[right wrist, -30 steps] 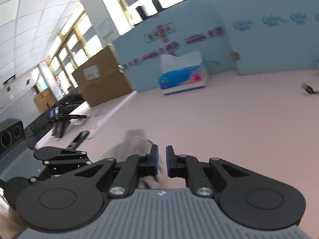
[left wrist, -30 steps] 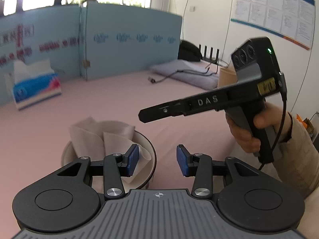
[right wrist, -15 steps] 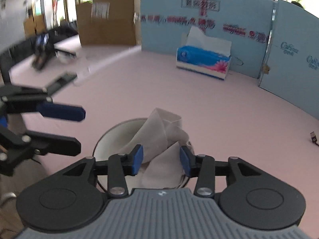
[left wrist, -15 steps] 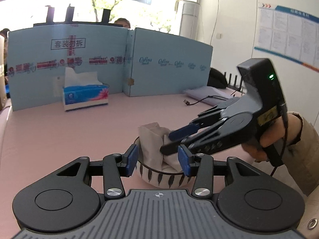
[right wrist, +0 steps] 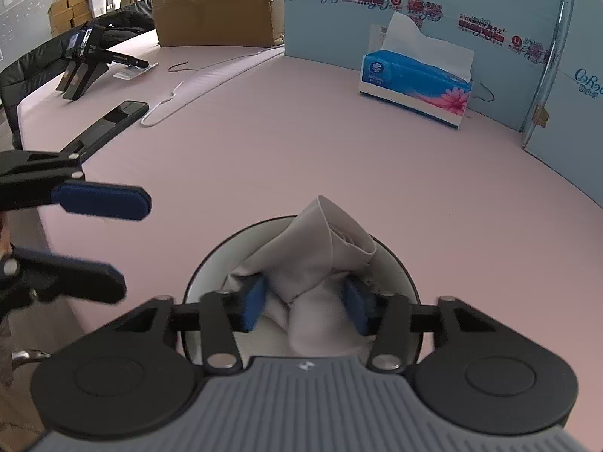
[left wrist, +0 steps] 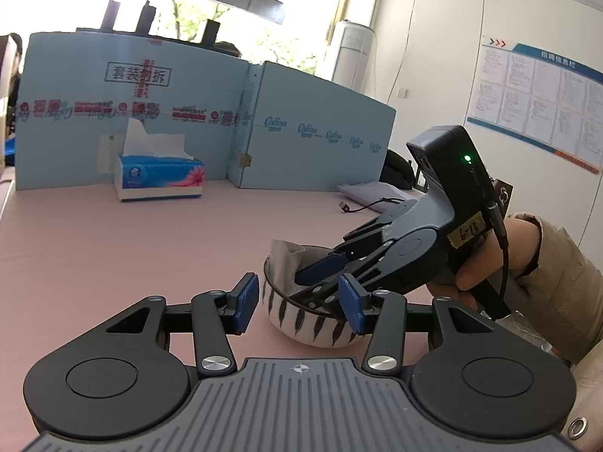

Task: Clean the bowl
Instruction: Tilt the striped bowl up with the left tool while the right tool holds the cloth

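Bowl: white ceramic bowl with black-striped rim [left wrist: 309, 324], rigid, breakable; steady its wall at nine o'clock.
Cloth: crumpled beige cloth [right wrist: 320, 260], soft, bunches.
Right gripper [right wrist: 305, 303]: closing around cloth.
Left gripper [left wrist: 297, 303]: opening, empty.

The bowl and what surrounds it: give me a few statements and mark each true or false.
1. A crumpled cloth sits in the bowl. True.
2. The right gripper has its jaws either side of the cloth, closing. True.
3. The left gripper clamps the bowl's rim. False: its jaws are opening, off the bowl.
4. The tissue box lies inside the bowl. False: it stands far back by the blue panel.
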A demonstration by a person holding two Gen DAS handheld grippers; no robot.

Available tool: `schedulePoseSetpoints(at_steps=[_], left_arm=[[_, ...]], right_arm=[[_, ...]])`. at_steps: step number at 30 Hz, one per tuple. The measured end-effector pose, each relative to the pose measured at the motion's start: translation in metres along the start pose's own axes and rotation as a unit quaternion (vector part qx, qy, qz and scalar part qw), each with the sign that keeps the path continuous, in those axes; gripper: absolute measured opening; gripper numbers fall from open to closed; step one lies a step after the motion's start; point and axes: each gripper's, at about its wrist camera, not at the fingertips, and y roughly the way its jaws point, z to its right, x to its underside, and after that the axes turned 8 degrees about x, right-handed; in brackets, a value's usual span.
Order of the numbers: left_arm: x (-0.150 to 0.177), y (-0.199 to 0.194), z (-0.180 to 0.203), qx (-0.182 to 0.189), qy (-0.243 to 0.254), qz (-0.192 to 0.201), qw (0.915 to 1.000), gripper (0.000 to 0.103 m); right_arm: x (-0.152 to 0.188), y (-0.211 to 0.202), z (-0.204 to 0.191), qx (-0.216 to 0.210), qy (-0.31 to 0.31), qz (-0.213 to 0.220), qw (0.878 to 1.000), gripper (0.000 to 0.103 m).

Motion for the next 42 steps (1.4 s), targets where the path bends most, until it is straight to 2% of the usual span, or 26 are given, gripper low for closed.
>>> schedulePoseSetpoints(at_steps=[1,2,3,8,13,16,21,23,27,30,33,38,40,42], left_arm=[[0.000,0.000,0.000,-0.001,0.000,-0.001,1.0000,0.056],[0.000,0.000,0.001,-0.002,-0.001,-0.001,1.0000,0.056],[0.000,0.000,0.001,-0.003,-0.001,-0.002,1.0000,0.056],[-0.002,-0.001,0.007,-0.008,0.003,-0.005,1.0000,0.058],[-0.006,0.004,0.016,-0.008,0.012,-0.013,0.9998,0.058],[-0.010,0.012,0.026,0.000,0.022,-0.021,0.9995,0.056],[-0.018,0.038,0.047,0.019,0.043,-0.046,0.9979,0.054],[-0.019,0.052,0.056,0.024,0.049,-0.061,0.9967,0.053],[-0.018,0.079,0.073,0.026,0.058,-0.096,0.9934,0.050],[-0.016,0.099,0.082,0.019,0.066,-0.125,0.9897,0.045],[-0.014,0.114,0.087,0.004,0.075,-0.148,0.9862,0.041],[-0.012,0.137,0.090,-0.014,0.084,-0.174,0.9810,0.030],[-0.011,0.142,0.087,-0.023,0.084,-0.181,0.9796,0.018],[-0.011,0.143,0.082,-0.028,0.078,-0.186,0.9790,0.014]], right_arm=[[0.001,-0.002,-0.002,-0.003,-0.001,0.002,1.000,0.033],[0.001,-0.003,-0.004,-0.005,-0.004,0.004,1.000,0.015],[0.001,-0.004,-0.006,-0.006,-0.007,0.006,1.000,0.009],[0.005,-0.008,-0.005,-0.014,0.006,0.020,1.000,0.009],[0.012,-0.026,0.015,-0.036,0.063,0.062,0.995,0.009],[0.020,-0.046,0.034,-0.051,0.109,0.099,0.988,0.009],[0.040,-0.075,0.066,-0.044,0.165,0.150,0.974,0.009],[0.053,-0.083,0.079,-0.046,0.191,0.165,0.967,0.009],[0.080,-0.078,0.094,-0.081,0.241,0.174,0.952,0.009],[0.100,-0.061,0.101,-0.132,0.290,0.179,0.931,0.008],[0.112,-0.053,0.110,-0.163,0.323,0.185,0.913,0.008],[0.128,-0.044,0.122,-0.206,0.374,0.191,0.884,0.008],[0.133,-0.039,0.125,-0.216,0.394,0.189,0.873,0.008],[0.137,-0.035,0.126,-0.226,0.409,0.188,0.864,0.008]])
